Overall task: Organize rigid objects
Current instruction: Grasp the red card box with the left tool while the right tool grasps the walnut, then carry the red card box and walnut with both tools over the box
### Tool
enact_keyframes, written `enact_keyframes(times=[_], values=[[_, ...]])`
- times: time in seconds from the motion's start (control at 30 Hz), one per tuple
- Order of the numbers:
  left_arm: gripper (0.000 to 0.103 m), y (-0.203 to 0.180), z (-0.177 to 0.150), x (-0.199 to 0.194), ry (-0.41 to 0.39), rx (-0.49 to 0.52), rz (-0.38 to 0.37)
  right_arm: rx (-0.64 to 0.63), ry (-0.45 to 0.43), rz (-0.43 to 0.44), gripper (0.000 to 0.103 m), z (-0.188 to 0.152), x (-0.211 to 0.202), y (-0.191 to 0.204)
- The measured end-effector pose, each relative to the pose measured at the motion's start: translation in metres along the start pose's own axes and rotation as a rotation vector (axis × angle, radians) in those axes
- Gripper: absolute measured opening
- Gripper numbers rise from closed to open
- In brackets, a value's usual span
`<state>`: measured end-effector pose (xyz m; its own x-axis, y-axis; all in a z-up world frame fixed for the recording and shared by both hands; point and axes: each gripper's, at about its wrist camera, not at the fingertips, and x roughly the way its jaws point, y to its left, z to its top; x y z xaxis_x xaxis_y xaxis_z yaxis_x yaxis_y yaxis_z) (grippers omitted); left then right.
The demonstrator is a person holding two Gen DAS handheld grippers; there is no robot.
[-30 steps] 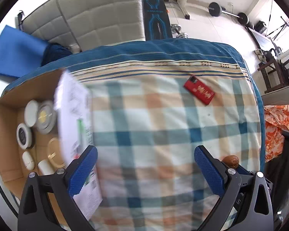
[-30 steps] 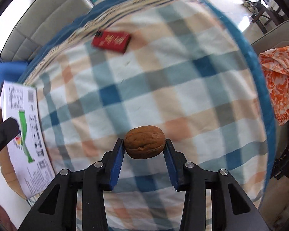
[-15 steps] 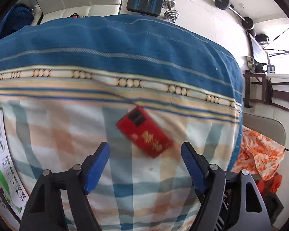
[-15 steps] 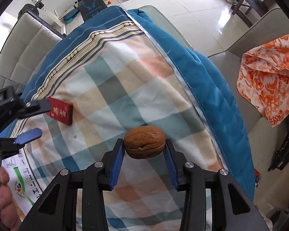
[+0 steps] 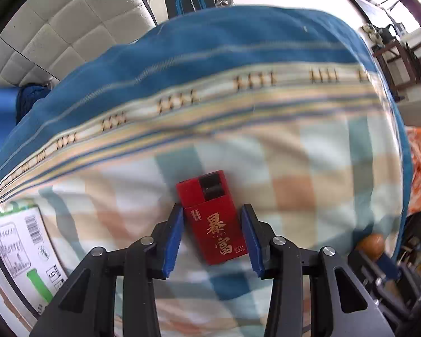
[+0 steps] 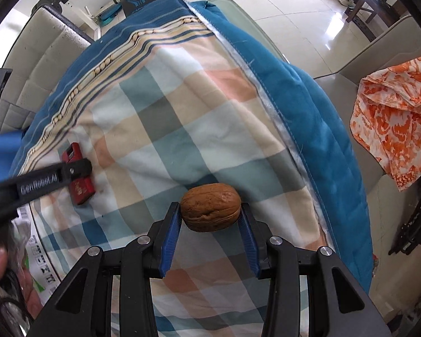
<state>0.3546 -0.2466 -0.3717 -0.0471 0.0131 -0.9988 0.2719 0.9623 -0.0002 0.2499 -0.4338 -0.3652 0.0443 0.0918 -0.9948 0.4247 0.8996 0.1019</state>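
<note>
A red box with gold characters (image 5: 213, 219) lies on the checked blanket (image 5: 308, 174). My left gripper (image 5: 210, 219) stands around the box, its blue pads close to both long sides; I cannot tell whether they press it. The box (image 6: 80, 174) and the left gripper (image 6: 75, 172) also show at the left of the right wrist view. My right gripper (image 6: 210, 213) is shut on a brown walnut (image 6: 210, 207) and holds it above the blanket (image 6: 188, 118). The walnut (image 5: 370, 245) shows at the right edge of the left wrist view.
A cardboard box flap with printed labels (image 5: 25, 255) lies at the blanket's left edge. An orange patterned cloth (image 6: 395, 123) lies on a seat to the right. Padded chair backs (image 5: 78, 28) stand behind the table. Gym gear is on the floor beyond.
My left gripper moved from near the cardboard box across the blanket to the red box and narrowed around it. My right gripper kept hold of the walnut and lifted.
</note>
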Motion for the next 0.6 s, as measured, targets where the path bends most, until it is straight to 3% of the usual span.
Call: enact_keyframes(times=[0.2, 0.4, 0.6], values=[[0.034, -0.003, -0.032, -0.029, -0.075, 0.028, 0.009, -0.040, -0.031, -0.020, 0.044, -0.015, -0.007, 0.010], [0.032, 0.000, -0.070, -0.084, -0.197, 0.046, -0.004, -0.094, -0.098, -0.018, 0.044, -0.035, -0.045, 0.033], [0.031, 0.033, -0.112, -0.135, -0.287, 0.030, -0.061, -0.158, -0.154, -0.002, 0.044, -0.070, -0.088, 0.057]])
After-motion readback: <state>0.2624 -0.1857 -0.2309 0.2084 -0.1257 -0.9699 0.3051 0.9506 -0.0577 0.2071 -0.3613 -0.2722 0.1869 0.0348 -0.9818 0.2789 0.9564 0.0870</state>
